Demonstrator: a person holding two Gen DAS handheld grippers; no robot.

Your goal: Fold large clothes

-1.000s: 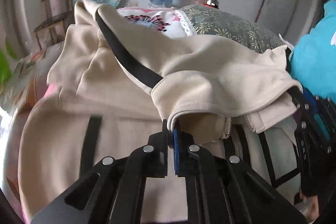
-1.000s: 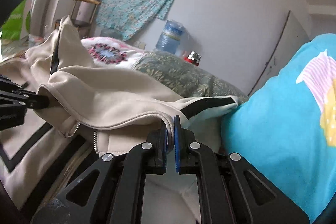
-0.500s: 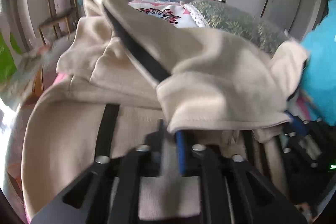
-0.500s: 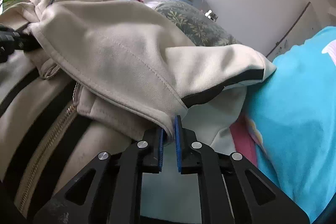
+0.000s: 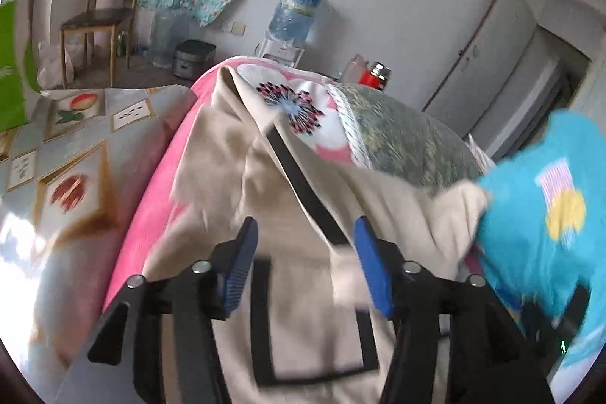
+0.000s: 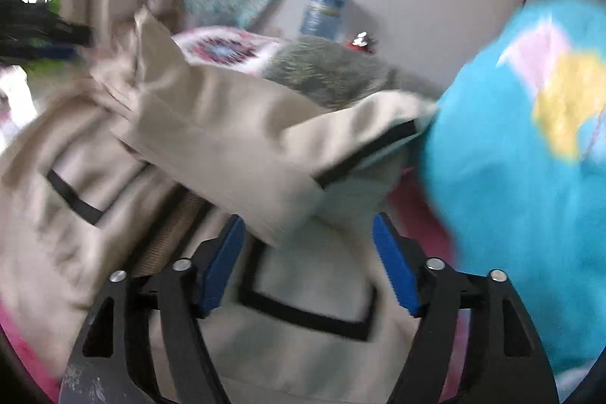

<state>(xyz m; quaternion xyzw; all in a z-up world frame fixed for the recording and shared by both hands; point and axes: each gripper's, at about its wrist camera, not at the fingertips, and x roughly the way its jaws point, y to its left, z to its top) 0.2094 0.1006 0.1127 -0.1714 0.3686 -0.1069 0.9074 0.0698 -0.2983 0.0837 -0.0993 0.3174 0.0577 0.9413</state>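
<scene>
Both jaws just spread: left tool (image 5: 305, 256) and right tool (image 6: 306, 260) wide, gripping nothing, above folded beige jacket (image 5: 295, 309) on pink bed (image 5: 151, 207).

No legible txt, labels or nos. anywhere.

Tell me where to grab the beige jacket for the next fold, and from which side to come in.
Probably the loose hem corner of the folded-over flap on the beige jacket, the part hanging nearest the right claw. Come in from the near edge, low and level. That corner juts free above the layer beneath, so the open jaws can slip around it alone. The blue plush crowds the right side.
</scene>
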